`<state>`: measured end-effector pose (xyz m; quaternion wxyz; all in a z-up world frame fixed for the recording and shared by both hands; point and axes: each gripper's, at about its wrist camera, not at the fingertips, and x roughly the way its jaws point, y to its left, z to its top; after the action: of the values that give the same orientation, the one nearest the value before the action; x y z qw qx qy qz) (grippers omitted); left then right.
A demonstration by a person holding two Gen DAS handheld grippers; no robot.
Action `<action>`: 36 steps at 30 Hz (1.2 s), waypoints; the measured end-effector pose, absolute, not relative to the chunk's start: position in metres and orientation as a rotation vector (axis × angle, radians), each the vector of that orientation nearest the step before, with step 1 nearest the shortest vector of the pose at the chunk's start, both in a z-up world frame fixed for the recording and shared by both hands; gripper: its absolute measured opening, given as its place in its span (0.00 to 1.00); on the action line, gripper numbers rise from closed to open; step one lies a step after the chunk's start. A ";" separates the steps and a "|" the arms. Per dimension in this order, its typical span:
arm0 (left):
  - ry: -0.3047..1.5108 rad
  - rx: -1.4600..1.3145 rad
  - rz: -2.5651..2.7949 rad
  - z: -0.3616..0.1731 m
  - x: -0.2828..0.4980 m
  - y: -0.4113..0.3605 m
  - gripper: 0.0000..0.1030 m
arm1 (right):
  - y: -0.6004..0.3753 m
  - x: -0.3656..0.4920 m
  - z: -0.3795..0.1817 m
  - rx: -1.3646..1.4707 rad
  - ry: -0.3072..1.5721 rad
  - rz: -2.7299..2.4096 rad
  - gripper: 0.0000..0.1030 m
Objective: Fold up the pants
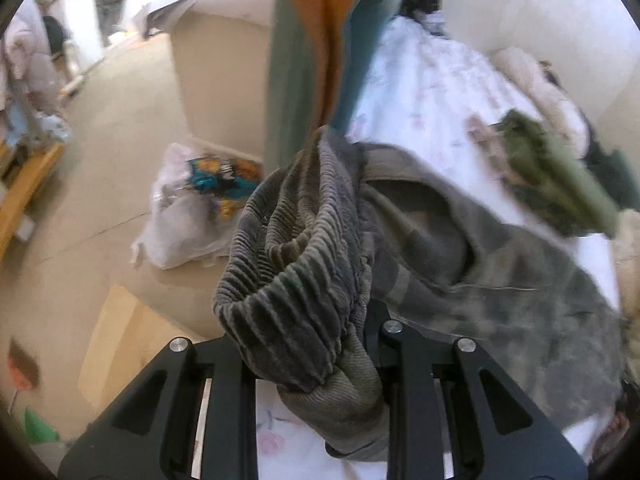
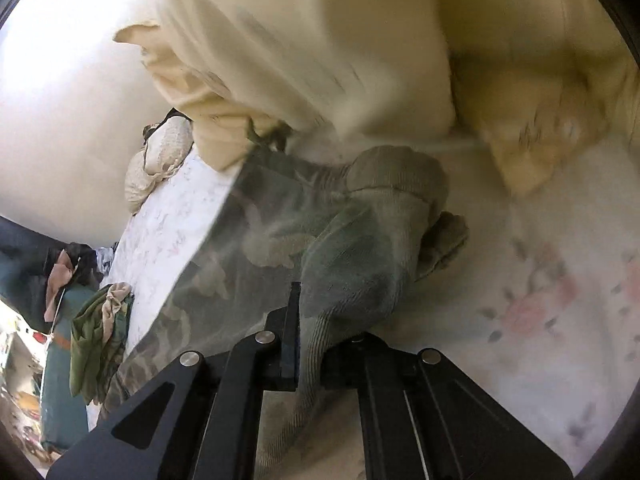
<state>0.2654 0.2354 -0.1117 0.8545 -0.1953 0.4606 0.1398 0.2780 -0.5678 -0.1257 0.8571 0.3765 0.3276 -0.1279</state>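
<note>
The camouflage pants (image 1: 500, 264) are grey-green with a ribbed elastic waistband (image 1: 296, 264). My left gripper (image 1: 320, 364) is shut on the bunched waistband and holds it above the bed. The pants stretch away to the right over the floral sheet (image 1: 432, 92). In the right wrist view my right gripper (image 2: 320, 344) is shut on the ribbed cuff of the pants (image 2: 248, 248), just above the sheet (image 2: 540, 320). The cloth hides the fingertips of both grippers.
An orange and teal garment (image 1: 320, 48) hangs ahead of the left gripper. An olive garment (image 1: 560, 176) lies on the bed. A plastic bag (image 1: 192, 208) sits on the floor beside the bed. Cream clothes (image 2: 320, 48) pile up close ahead of the right gripper.
</note>
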 end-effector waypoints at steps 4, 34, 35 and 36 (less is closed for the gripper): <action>0.944 -0.411 0.215 -0.073 0.258 0.237 0.19 | -0.559 0.279 -0.087 0.679 0.721 -0.249 0.04; 1.279 -0.262 0.135 -0.085 0.136 0.278 0.20 | -0.513 0.111 -0.103 0.513 1.267 -0.698 0.40; 1.278 -0.259 0.136 -0.084 0.136 0.277 0.20 | -0.508 0.112 -0.098 0.417 1.281 -0.768 0.45; 1.275 -0.261 0.136 -0.083 0.136 0.277 0.20 | -0.504 0.112 -0.093 0.339 1.287 -0.824 0.50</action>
<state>0.1362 0.2773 -0.0828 0.7935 -0.1215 0.5930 0.0634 0.1124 -0.5035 -0.0929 0.7091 0.1528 0.5798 -0.3711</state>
